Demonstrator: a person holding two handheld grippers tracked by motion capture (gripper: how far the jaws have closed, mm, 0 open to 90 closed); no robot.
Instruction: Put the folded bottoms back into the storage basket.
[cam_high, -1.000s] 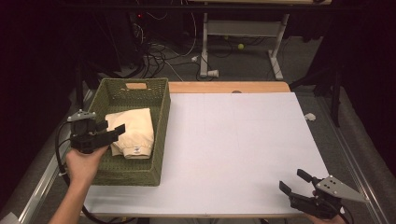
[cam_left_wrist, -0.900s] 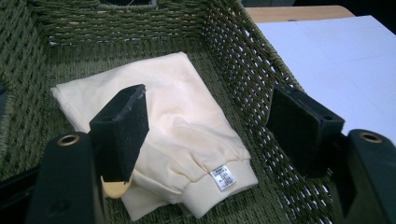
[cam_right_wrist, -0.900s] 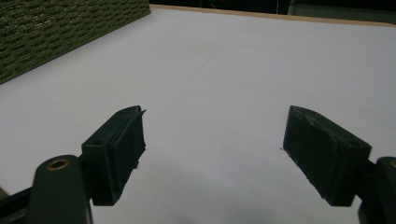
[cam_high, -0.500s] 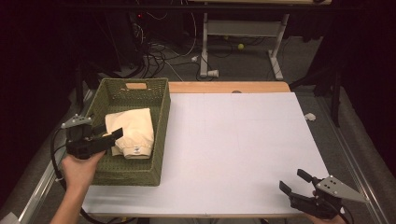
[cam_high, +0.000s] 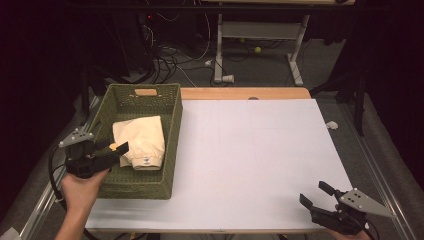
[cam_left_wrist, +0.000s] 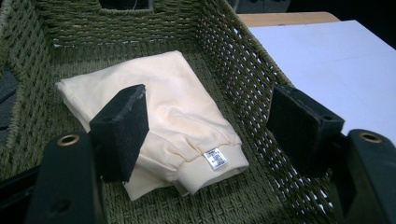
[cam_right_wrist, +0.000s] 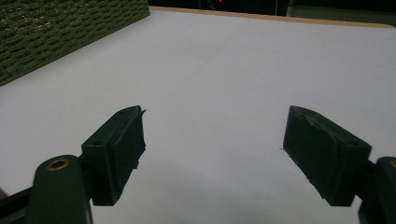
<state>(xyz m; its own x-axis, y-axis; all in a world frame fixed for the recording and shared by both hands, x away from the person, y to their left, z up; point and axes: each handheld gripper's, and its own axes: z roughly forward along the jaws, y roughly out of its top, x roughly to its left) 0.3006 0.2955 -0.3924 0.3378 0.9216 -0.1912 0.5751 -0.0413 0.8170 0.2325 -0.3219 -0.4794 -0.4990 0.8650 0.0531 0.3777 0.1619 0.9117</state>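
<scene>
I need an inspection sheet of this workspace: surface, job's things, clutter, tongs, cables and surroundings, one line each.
Surface: white rectangular table top, wooden strip along the far edge.
Job's things: folded cream fabric garment with a small white label, lying inside the green woven basket at the table's left.
Clutter: small white scrap at the right edge.
Tongs: left tongs open, over the basket near the garment, not touching it; right tongs open, over the near right corner, holding nothing.
Cables: black cable loops from the left tongs; tangled cables on the floor.
Surroundings: dark room, white desk frame behind.
</scene>
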